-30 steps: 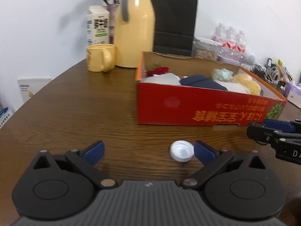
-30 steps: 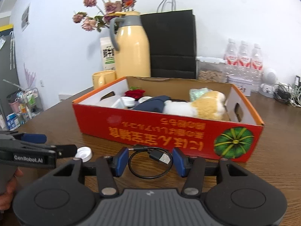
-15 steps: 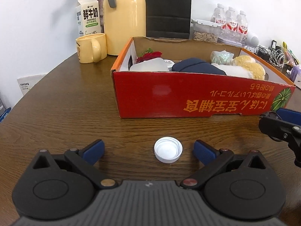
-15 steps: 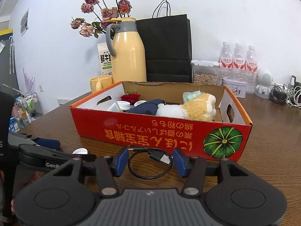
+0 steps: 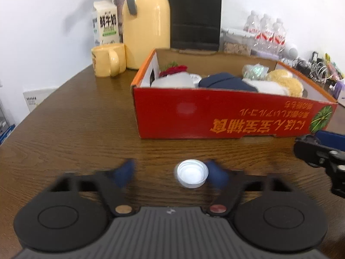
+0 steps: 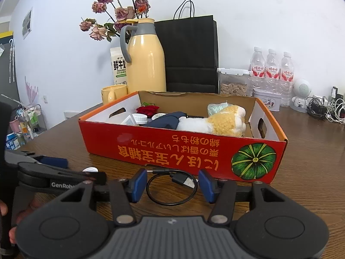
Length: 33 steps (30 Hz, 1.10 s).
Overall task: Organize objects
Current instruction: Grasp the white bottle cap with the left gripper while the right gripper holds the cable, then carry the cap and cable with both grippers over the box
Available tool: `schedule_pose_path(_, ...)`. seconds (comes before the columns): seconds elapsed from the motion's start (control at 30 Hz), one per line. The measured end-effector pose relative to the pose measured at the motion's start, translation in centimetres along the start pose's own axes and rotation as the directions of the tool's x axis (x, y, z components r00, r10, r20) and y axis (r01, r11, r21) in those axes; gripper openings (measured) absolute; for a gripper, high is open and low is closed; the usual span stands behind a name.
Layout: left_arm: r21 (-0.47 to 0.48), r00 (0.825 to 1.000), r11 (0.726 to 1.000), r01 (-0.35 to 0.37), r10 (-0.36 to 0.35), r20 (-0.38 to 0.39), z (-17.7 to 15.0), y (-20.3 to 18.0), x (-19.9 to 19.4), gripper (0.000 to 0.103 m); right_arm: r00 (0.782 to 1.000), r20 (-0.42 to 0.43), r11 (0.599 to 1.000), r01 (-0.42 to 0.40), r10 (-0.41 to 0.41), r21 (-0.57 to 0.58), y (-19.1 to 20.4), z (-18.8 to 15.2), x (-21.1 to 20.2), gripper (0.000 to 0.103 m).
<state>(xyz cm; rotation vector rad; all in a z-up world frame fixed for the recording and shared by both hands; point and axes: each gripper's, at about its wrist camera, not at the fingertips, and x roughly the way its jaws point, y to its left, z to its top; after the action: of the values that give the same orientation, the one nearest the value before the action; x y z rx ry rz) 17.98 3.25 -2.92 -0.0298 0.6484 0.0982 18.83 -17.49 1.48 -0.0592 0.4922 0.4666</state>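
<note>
A white bottle cap [image 5: 190,173] lies on the brown table between the blurred blue pads of my left gripper [image 5: 171,173]. Its jaws are closing; the right pad is at the cap's rim, the left pad [image 5: 126,172] still stands apart. In the right wrist view the left gripper [image 6: 84,169] comes in low from the left around the cap [image 6: 90,169]. My right gripper [image 6: 172,185] stands open with a coiled black USB cable [image 6: 172,188] flat on the table between its pads, in front of the red cardboard box [image 6: 172,149].
The box [image 5: 226,116] holds a plush toy [image 6: 220,123], a dark blue cloth, a red flower and small white items. Behind it stand a yellow jug [image 5: 146,23], a yellow mug [image 5: 107,59], a milk carton, a black paper bag and water bottles [image 6: 271,69]. A person's hand [image 6: 4,207] shows at the left edge.
The left gripper's jaws have narrowed from wide open toward the cap, which sits further in between them. The right gripper and the cable have stayed put.
</note>
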Motion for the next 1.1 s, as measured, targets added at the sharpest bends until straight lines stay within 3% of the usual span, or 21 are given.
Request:
schedule_pose_path(0.03,-0.003,1.000,1.000,0.014,-0.014,0.009,-0.1,0.0,-0.2,0.030,1.000,-0.001,1.000,0.000,0.000,-0.001,0.0,0.0,0.0,0.053)
schedule_pose_path(0.07,-0.011,0.999,0.999,0.036,-0.036,0.014,-0.1,0.1,-0.4,0.029,1.000,-0.002,1.000,0.002,-0.002,-0.002,0.0,0.0,0.0,0.053)
schedule_pose_path(0.17,-0.025,0.997,0.997,0.070,-0.070,0.025,-0.2,0.1,-0.7,0.029,1.000,-0.005,1.000,0.004,-0.004,-0.002,0.0,0.0,0.1,0.053)
schedule_pose_path(0.57,-0.041,0.995,0.998,0.051,-0.047,0.088,-0.1,0.3,-1.6,0.029,1.000,0.012,1.000,0.001,-0.001,-0.001,0.0,0.0,-0.1,0.052)
schedule_pose_path(0.87,-0.035,0.985,0.996,0.086,-0.080,0.150,1.0,0.2,-3.3,0.029,1.000,0.017,1.000,-0.005,0.005,-0.001,0.0,0.1,-0.3,0.050)
schedule_pose_path(0.93,-0.036,0.985,0.996,0.085,-0.079,0.153,1.0,0.5,-3.5,0.029,1.000,-0.004,1.000,-0.014,0.014,-0.006,0.0,0.0,-0.1,0.058)
schedule_pose_path(1.0,-0.042,0.985,0.996,0.080,-0.073,0.154,0.9,0.9,-3.6,0.029,0.999,-0.038,0.999,-0.032,0.032,-0.014,0.2,-0.2,0.4,0.078)
schedule_pose_path(1.1,-0.050,0.986,0.996,0.075,-0.066,0.156,0.9,1.5,-3.9,0.029,0.994,-0.101,0.998,-0.053,0.049,-0.035,0.6,-0.4,1.4,0.078)
